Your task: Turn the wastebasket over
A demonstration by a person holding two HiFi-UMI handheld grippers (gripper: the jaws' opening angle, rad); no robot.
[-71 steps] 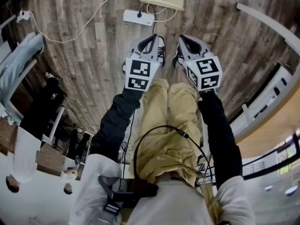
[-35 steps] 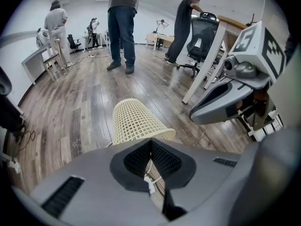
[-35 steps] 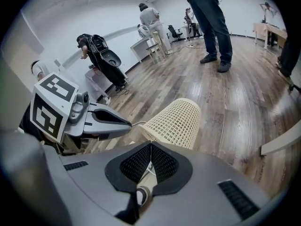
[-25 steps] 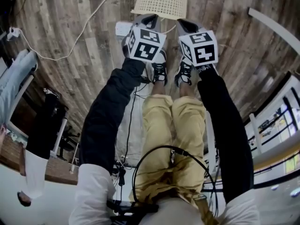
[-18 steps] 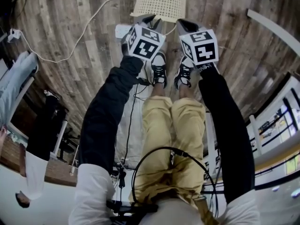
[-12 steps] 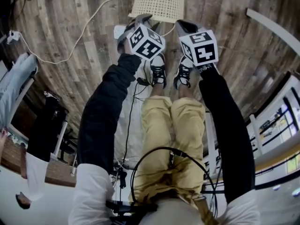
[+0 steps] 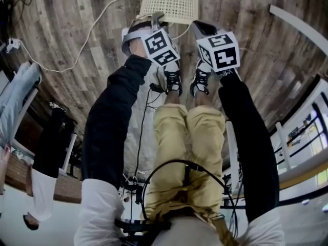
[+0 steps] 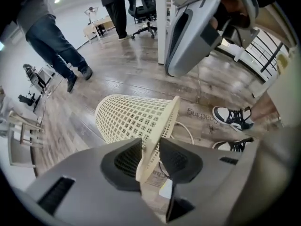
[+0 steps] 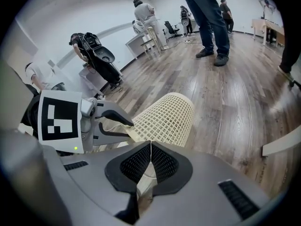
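Observation:
The cream mesh wastebasket (image 7: 171, 1) is on the wooden floor ahead of my feet, wide rim toward me and narrow closed end away. In the left gripper view the wastebasket (image 8: 131, 121) leans, and its rim runs between the jaws of my left gripper (image 8: 150, 149). Those jaws have just been closing, and a thin gap shows beside one pad. My right gripper (image 9: 150, 147) is shut on the basket's rim, with the wastebasket (image 9: 169, 117) stretching away beyond it. In the head view the left gripper (image 7: 155, 18) and the right gripper (image 7: 197, 25) sit side by side at the rim.
My shoes (image 7: 171, 78) stand just behind the basket. A white plug (image 7: 10, 45) with its cable lies on the floor to the left. A white rail (image 7: 297, 27) curves along the right. People stand farther off (image 8: 56, 41), beside an office chair (image 8: 141, 8).
Both arms have reached forward to the basket. My left gripper has rolled, sunk toward the rim and opened around it. The right gripper has stayed at the rim.

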